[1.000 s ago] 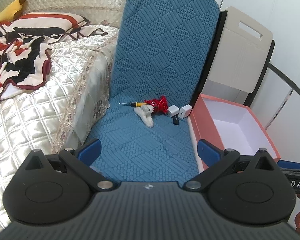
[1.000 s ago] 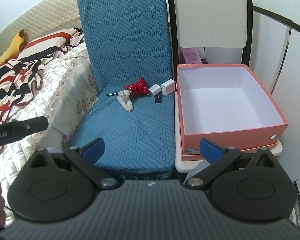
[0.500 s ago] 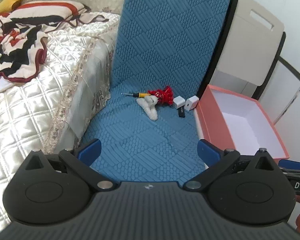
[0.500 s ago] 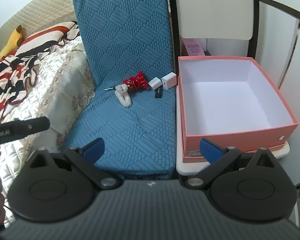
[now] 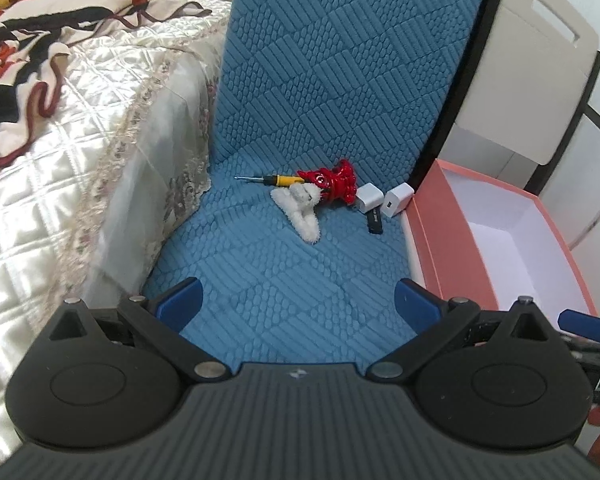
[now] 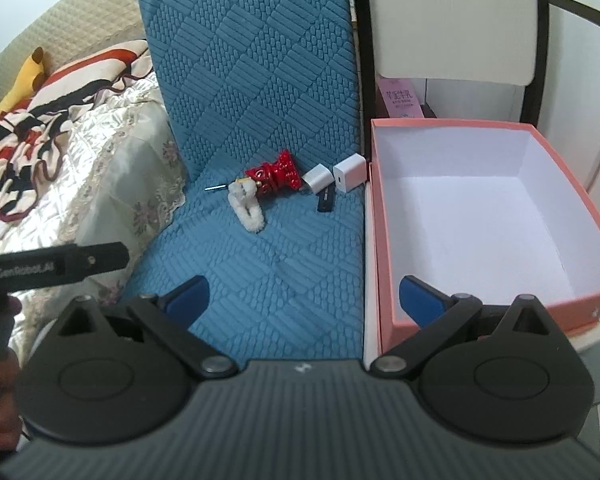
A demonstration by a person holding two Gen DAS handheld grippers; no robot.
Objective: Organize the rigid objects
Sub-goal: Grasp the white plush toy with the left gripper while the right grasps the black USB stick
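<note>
The pink box (image 6: pixel 500 216) stands open just beside the right edge of the blue quilted mat (image 6: pixel 268 248), its white inside bare with nothing in it; in the left wrist view only its near wall and part of the white floor show (image 5: pixel 452 248).

The loose things lie in a small cluster at the far end of the mat, where it folds up into a backrest. A glossy red figurine (image 5: pixel 334 186) lies on its side, with a fluffy white toy (image 5: pixel 302 212) touching it in front and a screwdriver with a yellow-and-black handle (image 5: pixel 278 180) poking out to the left behind them. To the right sit two white charger cubes (image 6: pixel 318 178) (image 6: pixel 350 174) side by side, the right one near the box's far left corner, and a small black stick-shaped item (image 6: pixel 326 200) lies just in front of them.

The left gripper (image 5: pixel 298 296) and the right gripper (image 6: pixel 304 296) both hover over the near end of the mat, blue fingers spread wide and holding nothing, well apart from the cluster
</note>
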